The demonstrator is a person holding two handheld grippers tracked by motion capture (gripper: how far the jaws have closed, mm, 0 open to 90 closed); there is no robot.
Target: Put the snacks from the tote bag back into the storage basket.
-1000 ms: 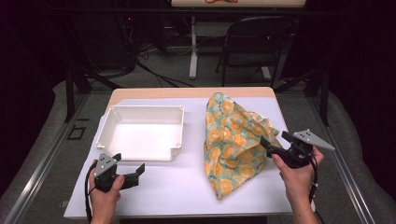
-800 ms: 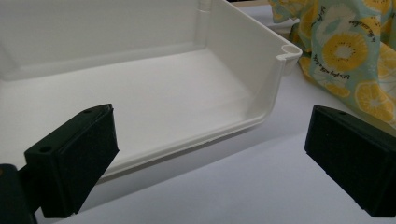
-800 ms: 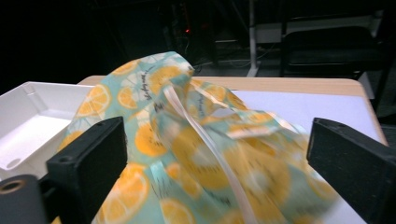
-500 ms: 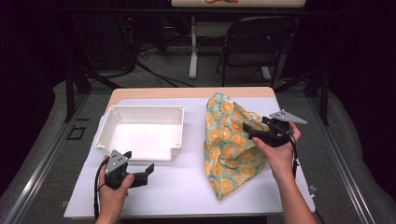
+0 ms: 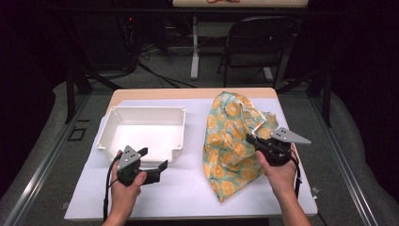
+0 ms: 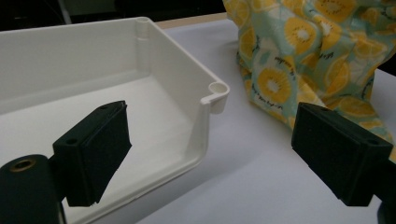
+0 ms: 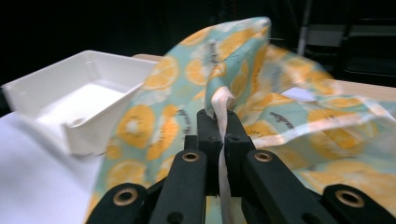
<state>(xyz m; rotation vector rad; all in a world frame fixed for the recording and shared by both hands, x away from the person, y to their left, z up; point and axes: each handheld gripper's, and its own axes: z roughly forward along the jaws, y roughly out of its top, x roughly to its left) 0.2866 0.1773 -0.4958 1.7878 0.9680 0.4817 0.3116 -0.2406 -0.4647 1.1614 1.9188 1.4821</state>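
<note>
One cloth, pinched in right tool; one tray; left tool agape.

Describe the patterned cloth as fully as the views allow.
The cloth is thin teal fabric printed with yellow-orange citrus slices and has a pale underside. It lies crumpled on the white table cover, right of the white tray, partly lifted. The right claw has just closed on a fold of its edge.

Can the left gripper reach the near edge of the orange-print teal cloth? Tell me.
Probably yes. The left gripper is open, and bare white tabletop lies between it and the orange-print teal cloth; the white plastic tray sits behind that path.
</note>
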